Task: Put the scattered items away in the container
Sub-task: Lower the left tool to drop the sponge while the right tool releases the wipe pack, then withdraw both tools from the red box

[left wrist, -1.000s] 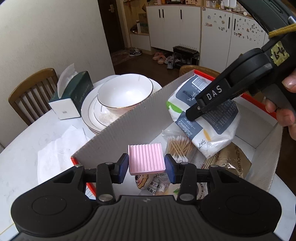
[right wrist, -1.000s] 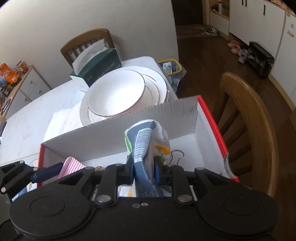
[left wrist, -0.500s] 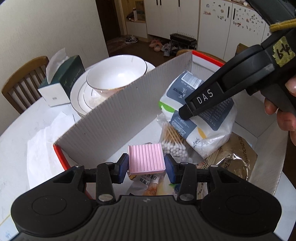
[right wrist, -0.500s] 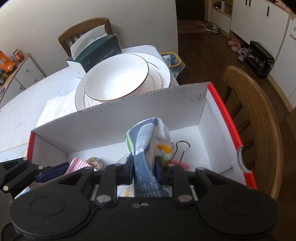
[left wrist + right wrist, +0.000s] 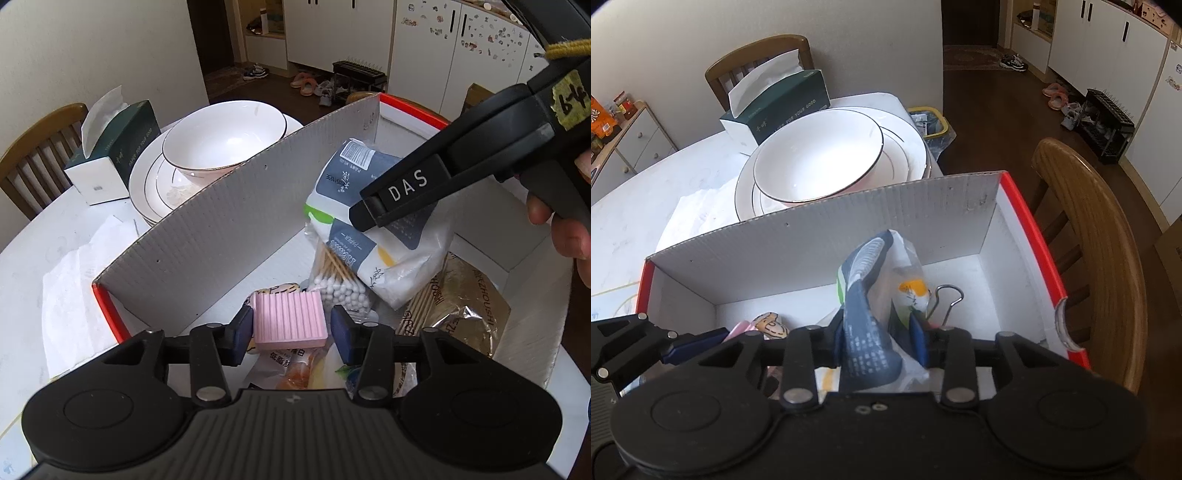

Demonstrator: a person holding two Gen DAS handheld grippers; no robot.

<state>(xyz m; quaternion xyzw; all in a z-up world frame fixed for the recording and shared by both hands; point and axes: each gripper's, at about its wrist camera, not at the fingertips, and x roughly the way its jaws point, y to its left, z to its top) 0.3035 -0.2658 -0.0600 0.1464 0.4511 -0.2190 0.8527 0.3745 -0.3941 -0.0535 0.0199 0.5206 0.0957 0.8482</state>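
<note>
Fingers of the left gripper (image 5: 291,328): just been opening; a slim gap shows at the right pad, the left pad looks to touch the pink ribbed block (image 5: 289,320) between them, low over the box floor at 6 o'clock. Red-edged cardboard box (image 5: 229,225): holds cotton swabs (image 5: 338,278) at centre, brown packet (image 5: 461,299) at 4 o'clock. Right gripper (image 5: 877,330): jaws just been opening, parted slightly around the blue-and-white tissue pack (image 5: 870,325); pad contact cannot be told. Binder clip (image 5: 947,299): just right of the pack. Bowl (image 5: 818,158) on plates (image 5: 908,147), tissue box (image 5: 775,105): 12 o'clock beyond the box
</note>
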